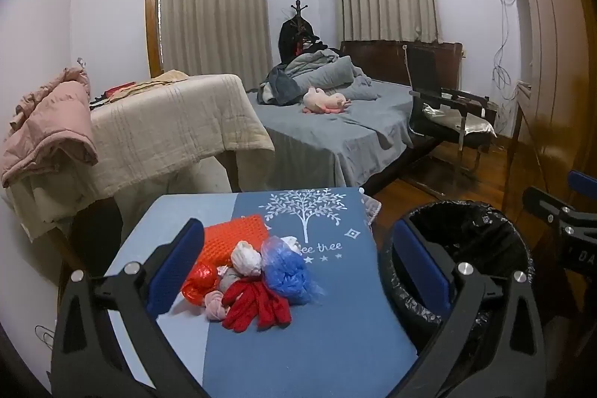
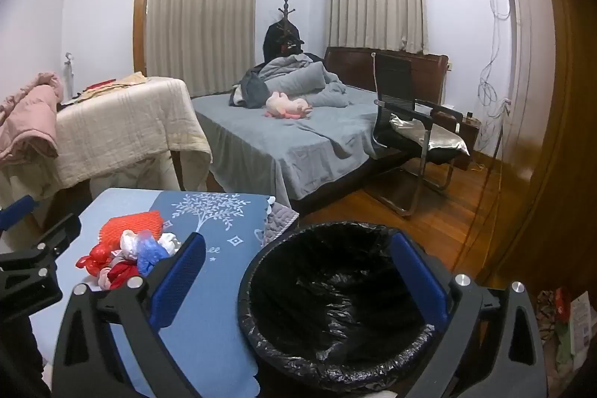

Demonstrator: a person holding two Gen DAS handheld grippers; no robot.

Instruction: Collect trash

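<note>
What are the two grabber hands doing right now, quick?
Left gripper: open, holding nothing, above the pile of trash.
Right gripper: open, holding nothing, over the black-lined bin.

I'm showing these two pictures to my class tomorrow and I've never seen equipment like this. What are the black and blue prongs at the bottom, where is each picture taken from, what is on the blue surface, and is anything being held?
The prongs are two hand-held grippers, each carried by a person, with a wide-angle camera looking along its two fingers. One picture looks out from the left gripper, the other from the right gripper. Both stand wide open and hold nothing.

On the blue table lies a small pile: a red glove, a crumpled blue plastic bag, a red plastic bag, an orange foam net and some pale wads. Beside the table stands a bin with a black liner, apparently empty. Behind is a bedroom.
</note>
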